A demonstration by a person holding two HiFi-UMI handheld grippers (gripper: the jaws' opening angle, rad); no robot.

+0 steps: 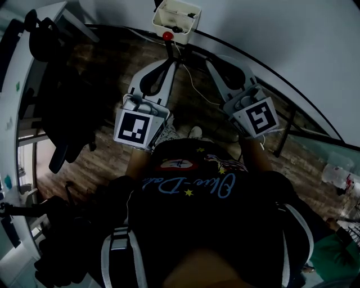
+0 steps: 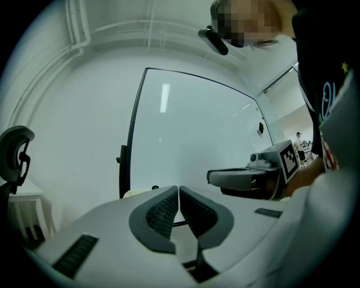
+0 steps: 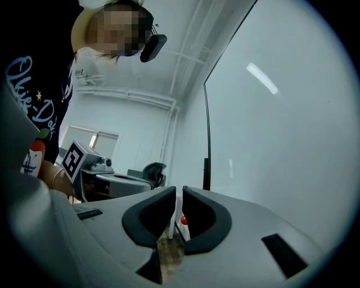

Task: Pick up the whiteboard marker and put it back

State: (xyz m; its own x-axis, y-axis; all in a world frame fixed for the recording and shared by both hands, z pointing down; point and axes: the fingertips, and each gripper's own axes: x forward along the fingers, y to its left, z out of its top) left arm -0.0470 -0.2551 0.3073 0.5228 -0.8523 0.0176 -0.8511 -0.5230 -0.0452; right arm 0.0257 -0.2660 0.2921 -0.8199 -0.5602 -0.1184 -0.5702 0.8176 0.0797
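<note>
The red-capped marker [image 1: 167, 36] sat ahead at the tray's [image 1: 176, 14] front edge; the left gripper [image 1: 164, 63], nearer, was closed, empty; the right gripper [image 3: 179, 197] stood slightly open, holding nothing.

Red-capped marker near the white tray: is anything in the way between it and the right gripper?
Nothing visible is. In the head view the red-capped marker sits just below the white tray, ahead of the right gripper. In the right gripper view its red cap shows straight through the narrow gap between the jaws.

Top ctr: tray [image 1: 176, 16] blocks fwd.
Left: black chair [image 1: 62, 107] crowds in.
Upper right: whiteboard [image 1: 292, 45] walls off.
Ctr: bare floor [image 1: 194, 112], free passage.
</note>
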